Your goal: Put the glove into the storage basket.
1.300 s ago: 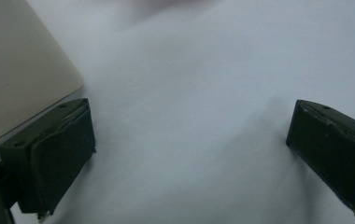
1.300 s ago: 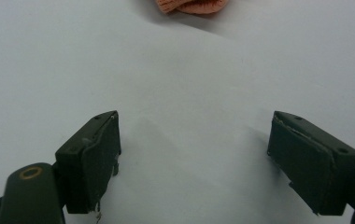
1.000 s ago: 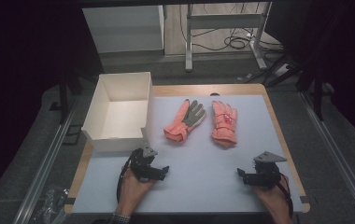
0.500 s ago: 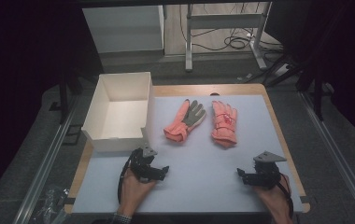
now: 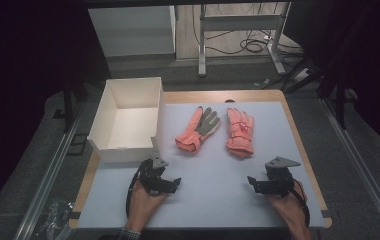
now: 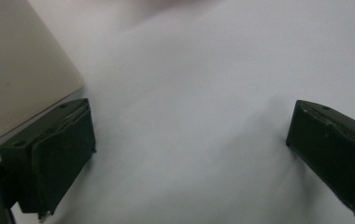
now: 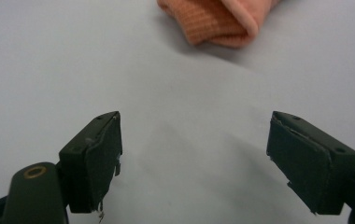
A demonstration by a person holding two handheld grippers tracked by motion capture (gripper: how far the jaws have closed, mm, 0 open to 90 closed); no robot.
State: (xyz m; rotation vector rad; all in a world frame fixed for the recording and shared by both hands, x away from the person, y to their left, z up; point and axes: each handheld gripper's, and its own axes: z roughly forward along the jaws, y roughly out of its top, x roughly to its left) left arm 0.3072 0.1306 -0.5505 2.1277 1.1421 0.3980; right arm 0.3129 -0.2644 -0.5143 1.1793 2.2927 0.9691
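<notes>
gloves in salmon-pink knit lie side by side mid-table: the left glove [image 5: 196, 131] shows a grey palm patch, the right glove [image 5: 240, 131] its ribbed back, and a soft ribbed cuff [image 7: 213, 21] appears in the right gripper view. the left gripper [image 5: 174, 183] and the right gripper [image 5: 252, 182] rest on the smooth pale mat [image 5: 213, 200] well short of them, jaws spread wide, gripping nothing. a white cardboard box [image 5: 109, 148] (square, open-topped) stands just beside the left glove, its floor bare.
</notes>
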